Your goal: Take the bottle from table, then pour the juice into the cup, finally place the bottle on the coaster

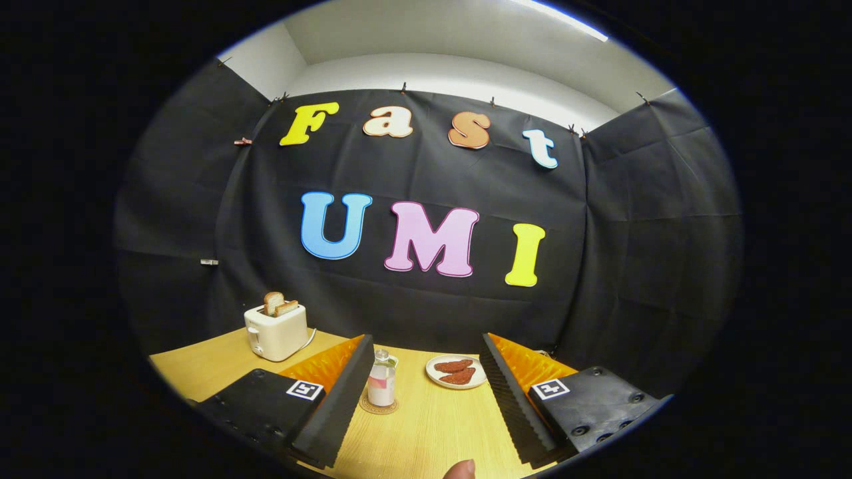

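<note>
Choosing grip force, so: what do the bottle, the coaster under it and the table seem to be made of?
Bottle: clear glass or hard plastic, glossy; pale liquid shows through it. Coaster: looks like cork or woven fibre, matt tan. Table: wood or wood-look laminate, smooth, with visible grain. The gripper is open, the bottle between its fingers near the left one.

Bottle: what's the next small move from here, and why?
Probably just back the gripper straight off. The bottle stands upright on the coaster, just inside the left finger, and the fingers are spread wide with neither touching it. That looks like the final placement done. The plate sits beyond, toward the right finger, so pull back rather than sideways.
</note>
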The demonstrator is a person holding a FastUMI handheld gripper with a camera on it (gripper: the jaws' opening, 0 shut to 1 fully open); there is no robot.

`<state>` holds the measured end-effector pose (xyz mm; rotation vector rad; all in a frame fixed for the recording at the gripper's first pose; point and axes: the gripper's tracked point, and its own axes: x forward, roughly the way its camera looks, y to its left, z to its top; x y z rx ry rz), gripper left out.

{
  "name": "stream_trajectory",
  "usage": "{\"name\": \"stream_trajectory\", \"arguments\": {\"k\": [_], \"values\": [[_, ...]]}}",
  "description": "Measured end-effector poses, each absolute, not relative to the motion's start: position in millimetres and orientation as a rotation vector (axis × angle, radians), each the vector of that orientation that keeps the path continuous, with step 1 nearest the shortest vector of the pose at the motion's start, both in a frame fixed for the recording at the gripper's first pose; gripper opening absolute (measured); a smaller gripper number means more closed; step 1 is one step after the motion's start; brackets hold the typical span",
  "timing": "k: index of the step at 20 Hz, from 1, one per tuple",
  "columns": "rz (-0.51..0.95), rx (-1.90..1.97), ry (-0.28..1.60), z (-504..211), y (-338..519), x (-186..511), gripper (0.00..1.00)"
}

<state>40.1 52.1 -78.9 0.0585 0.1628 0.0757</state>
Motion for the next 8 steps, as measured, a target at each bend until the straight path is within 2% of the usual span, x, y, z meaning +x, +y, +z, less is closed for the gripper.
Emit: {"name": "stream_trajectory", "arguments": {"k": [8], "values": [[0.037, 0.019, 0.136, -67.2, 35.2, 23.1, 0.97]]}}
